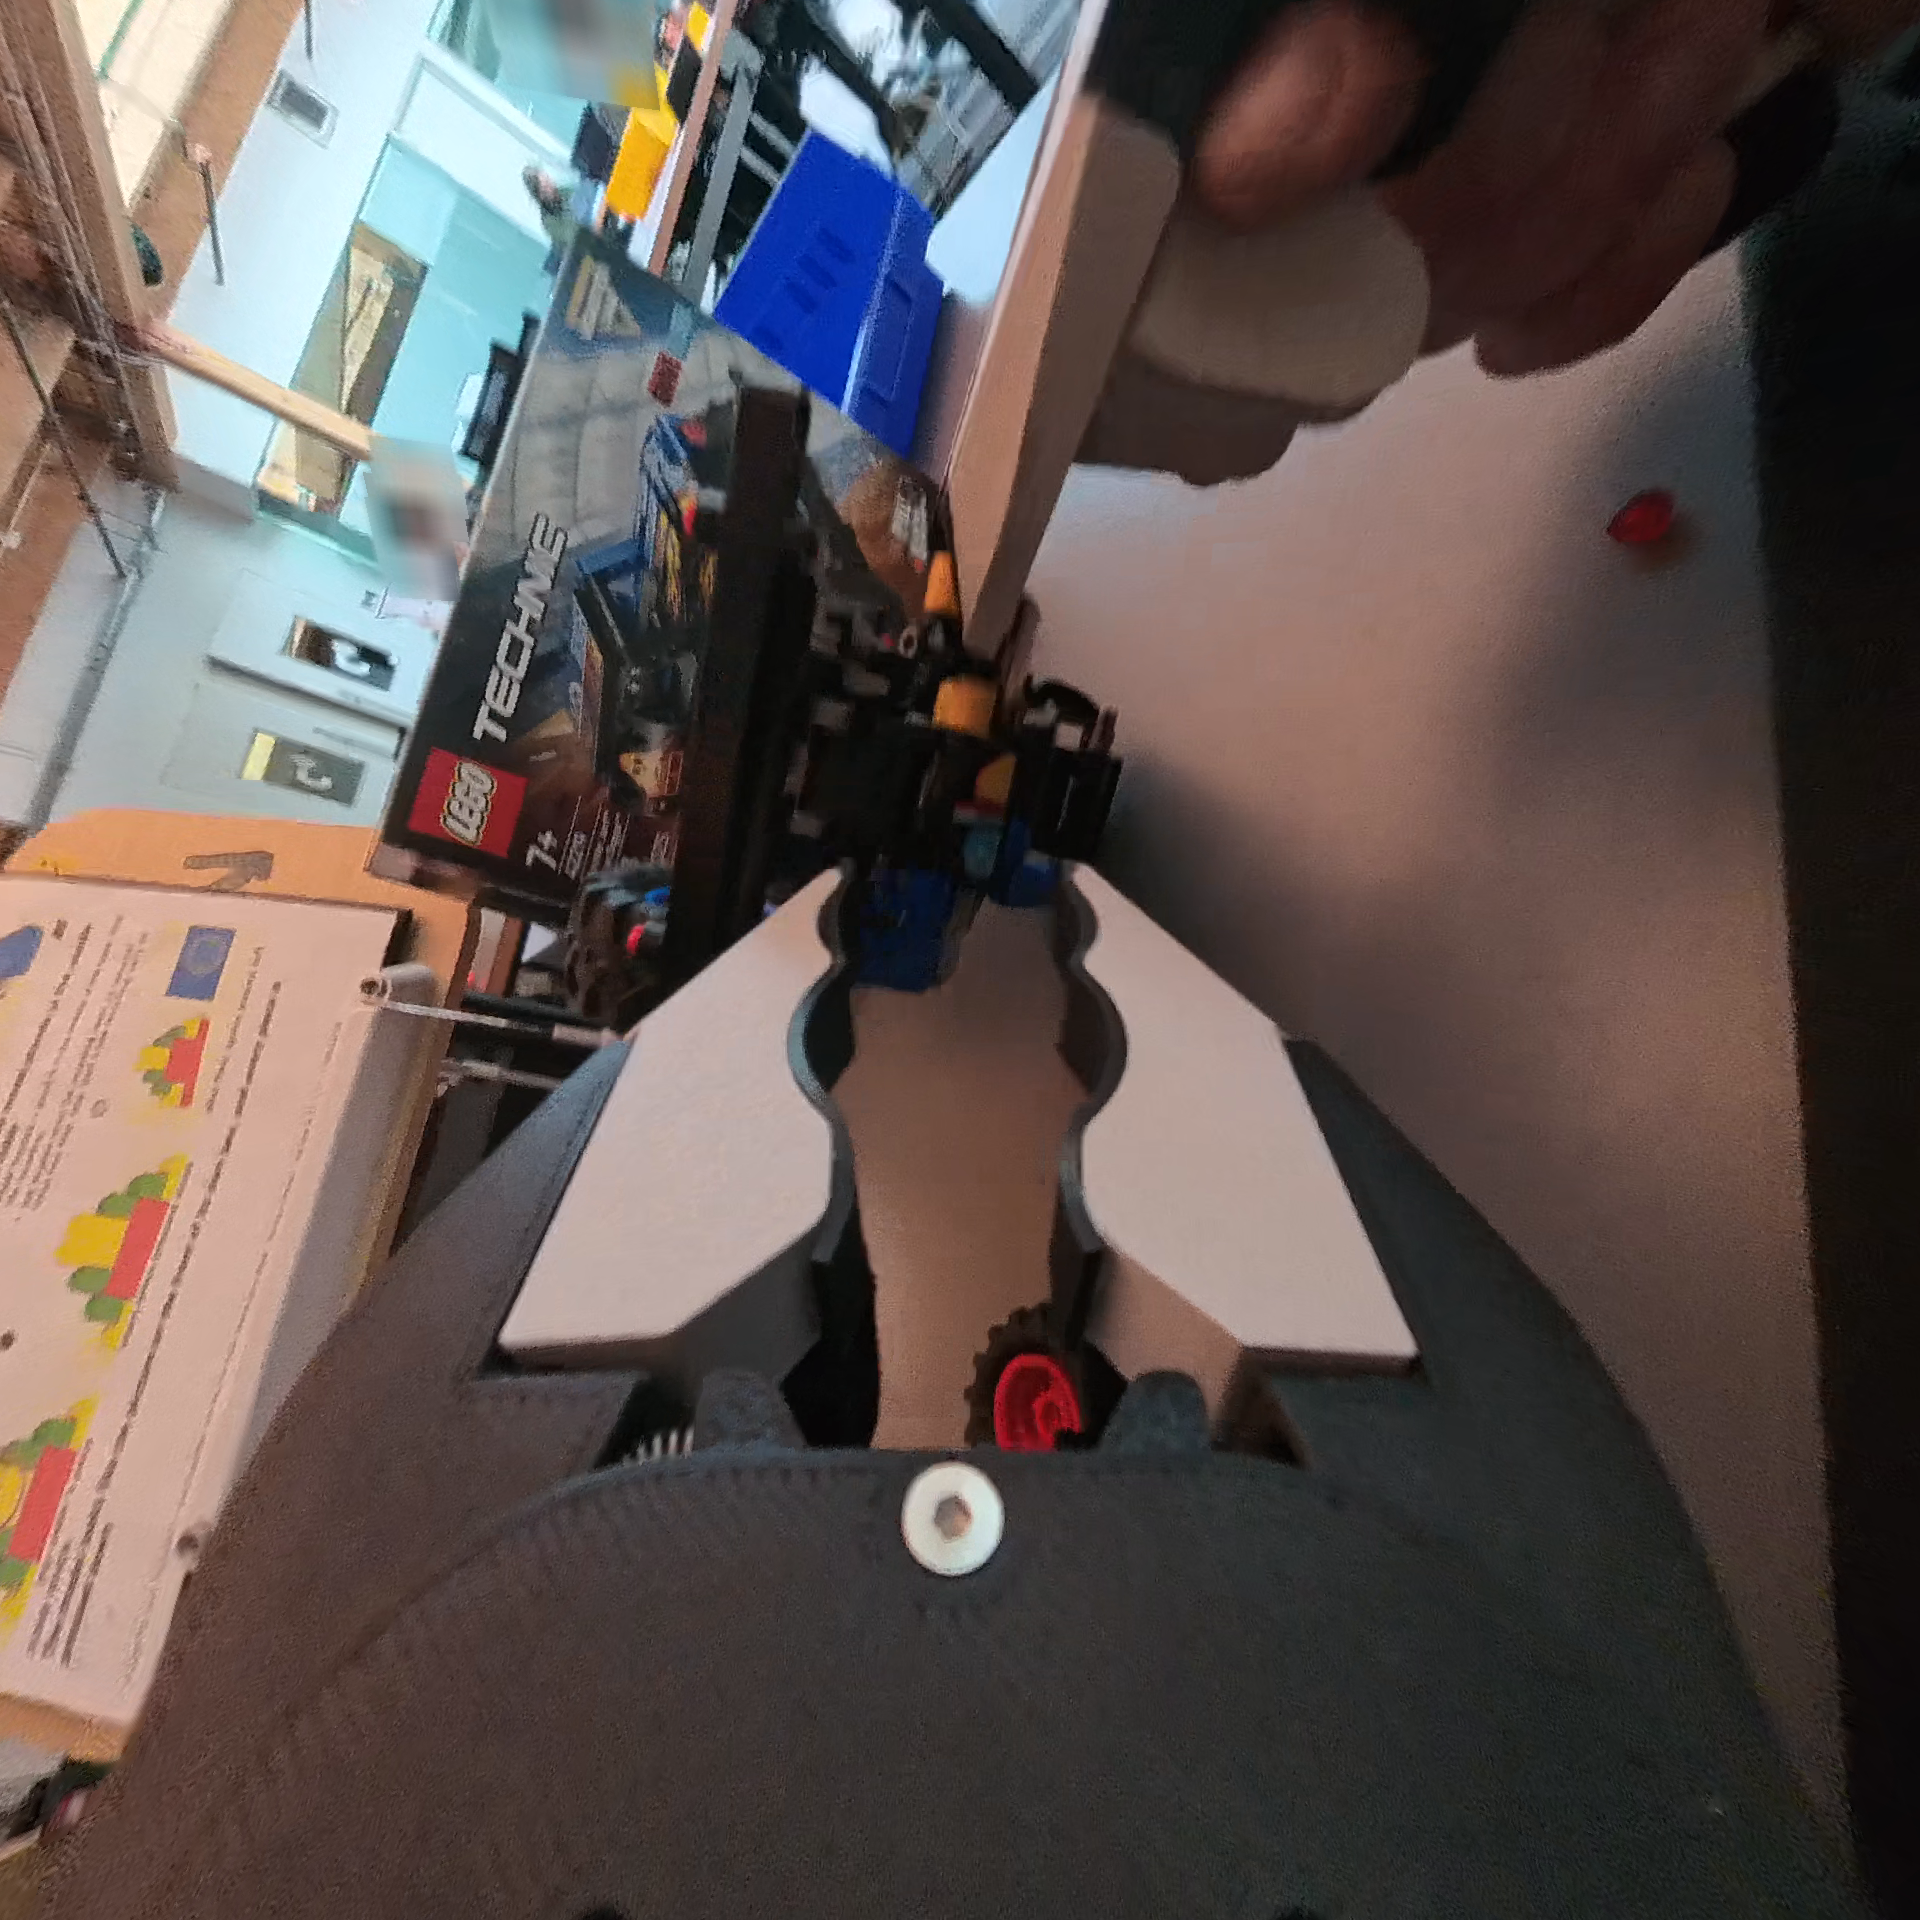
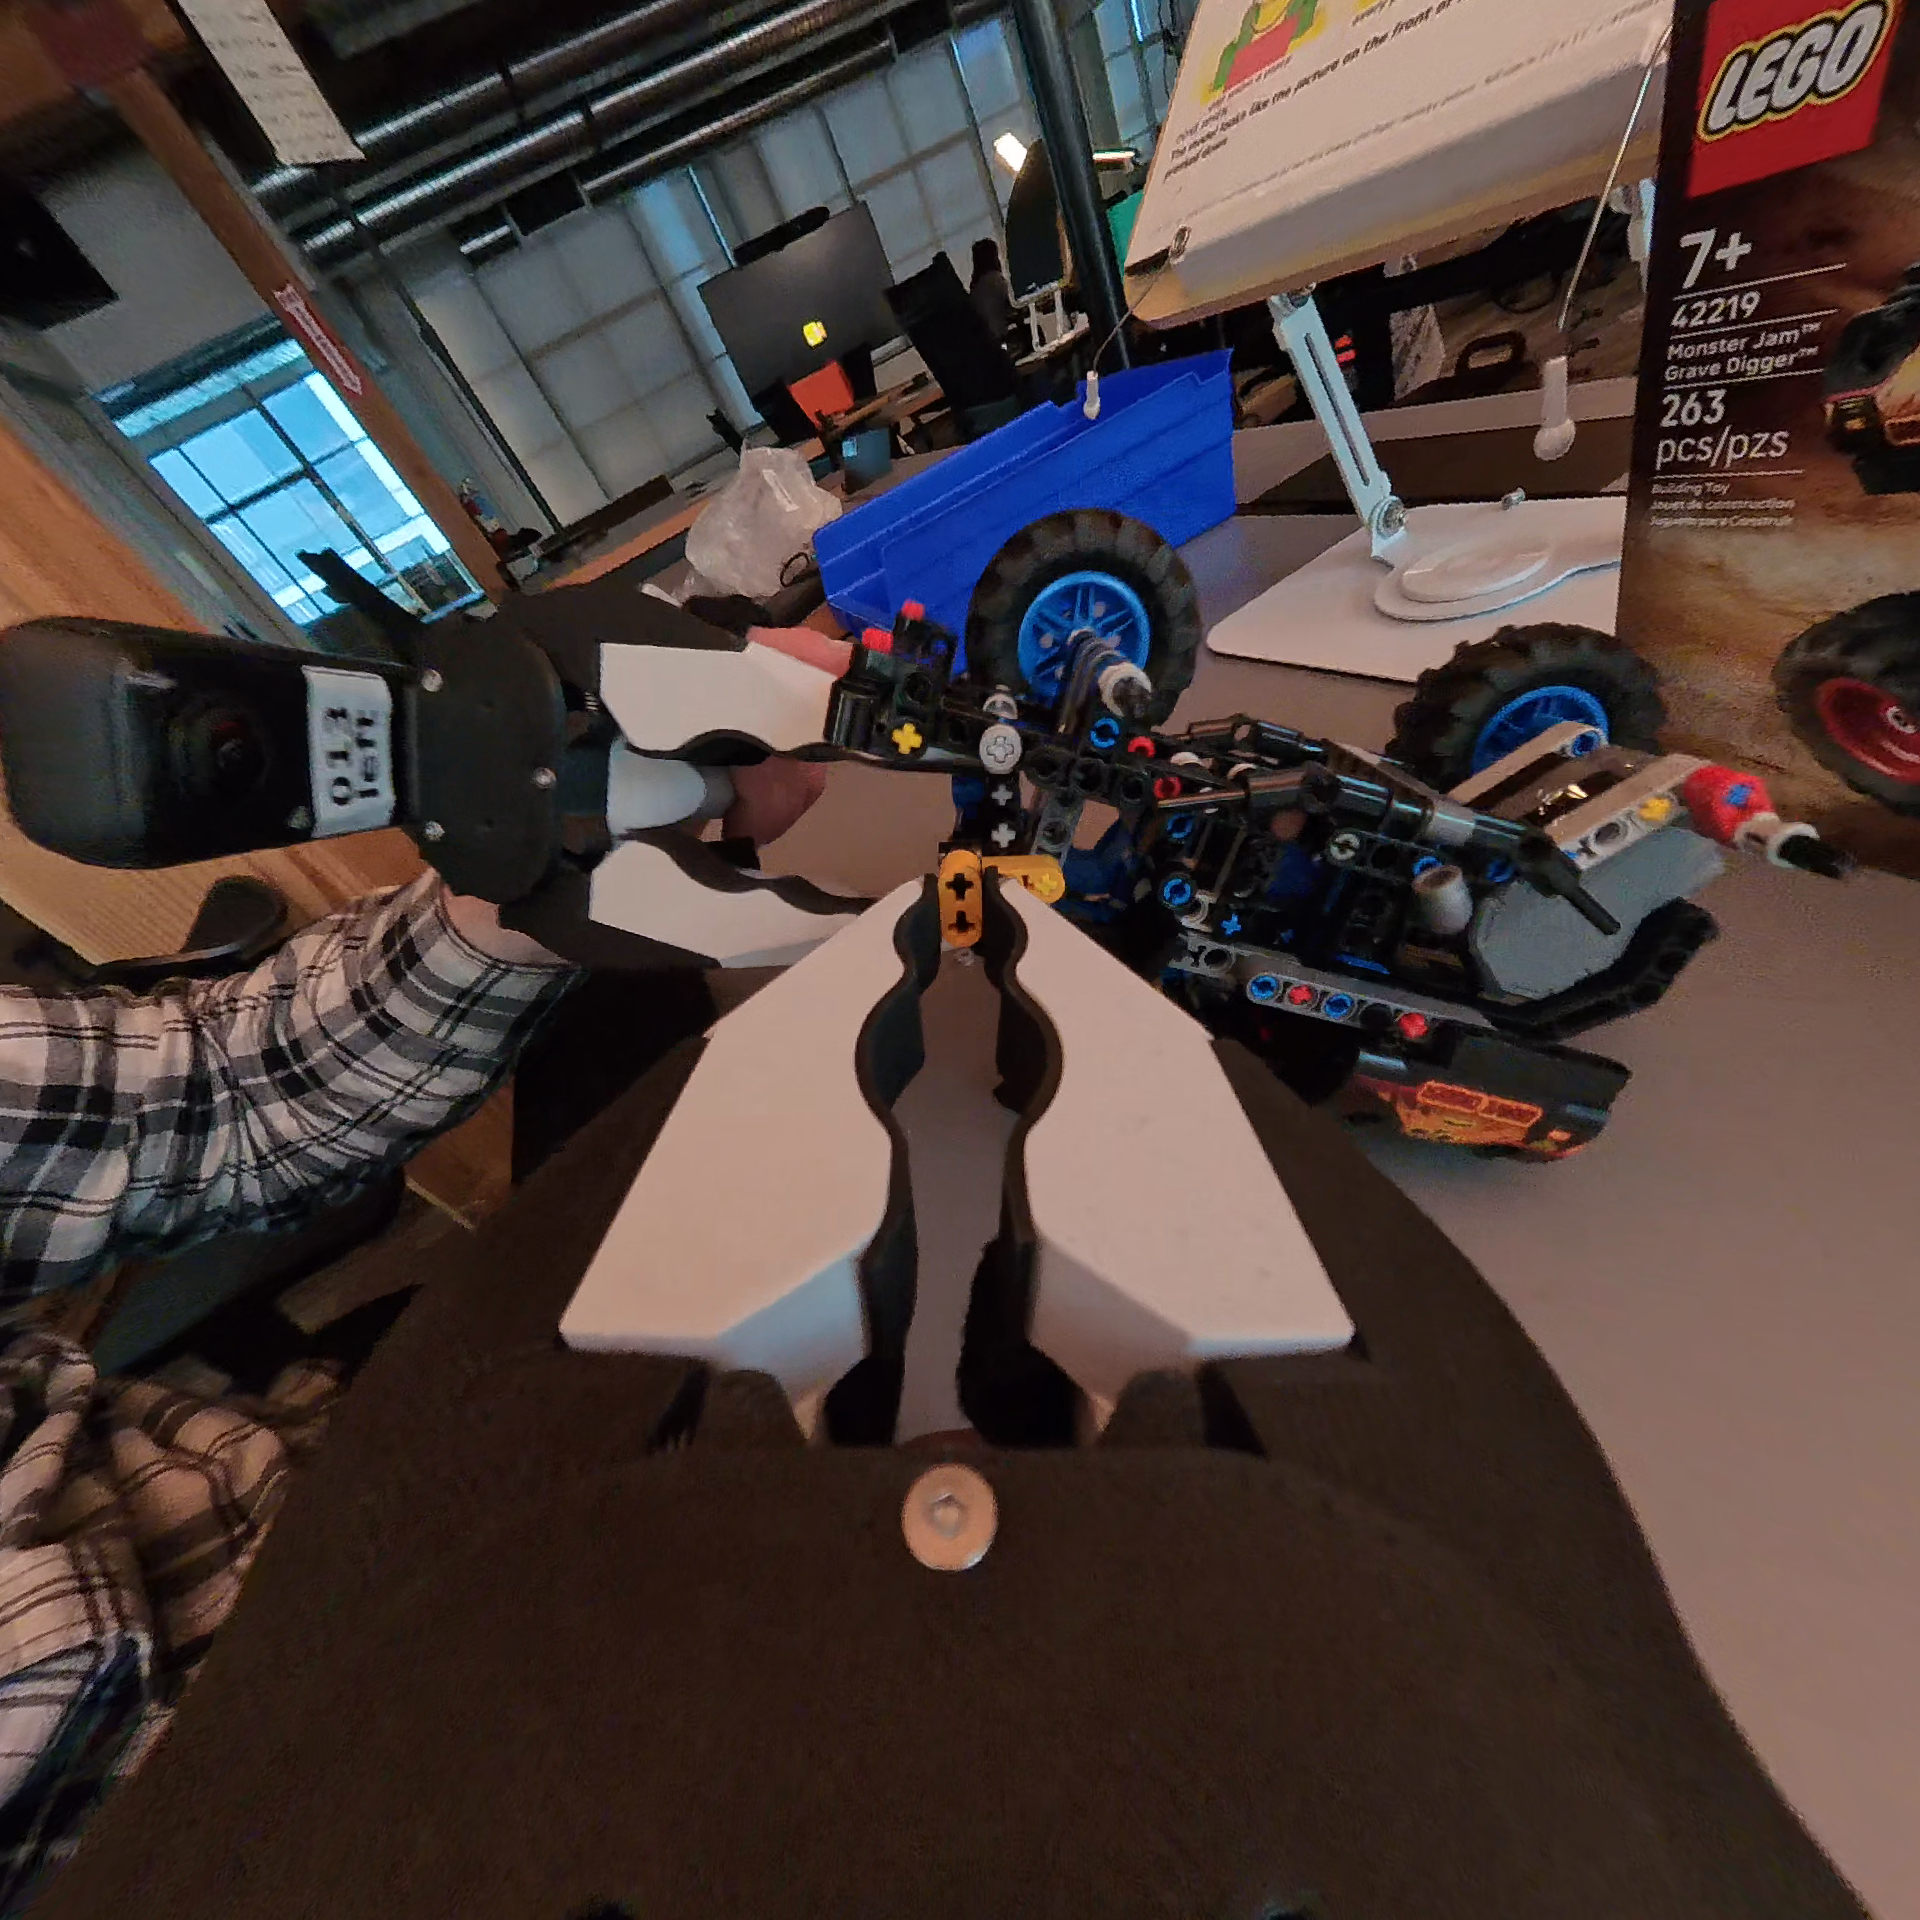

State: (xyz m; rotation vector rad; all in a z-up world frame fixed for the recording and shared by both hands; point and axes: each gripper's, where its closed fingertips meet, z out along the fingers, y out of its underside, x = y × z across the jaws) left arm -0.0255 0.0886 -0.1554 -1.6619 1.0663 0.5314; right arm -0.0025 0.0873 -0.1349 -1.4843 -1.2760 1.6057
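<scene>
Right gripper (image 2: 964,902) nearly closed, pinching a yellow connector (image 2: 960,898) on the toy truck chassis (image 2: 1299,862). Left gripper (image 2: 831,790) clamps the chassis's black end beam, lifted over the grey table (image 2: 1662,1299). Looks light, rigid, snap-apart; beams grip best. Blue bin (image 2: 1039,468) behind.

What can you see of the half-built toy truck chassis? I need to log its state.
The half-built black, grey and blue plastic toy truck chassis is an open frame of pinned beams, with no body shell. It lies tilted on the grey table, two knobbly black tyres on blue hubs raised. The left tongs reach its black front end, seemingly gripping it; the right tongs pinch a yellow connector hanging from it.
</scene>
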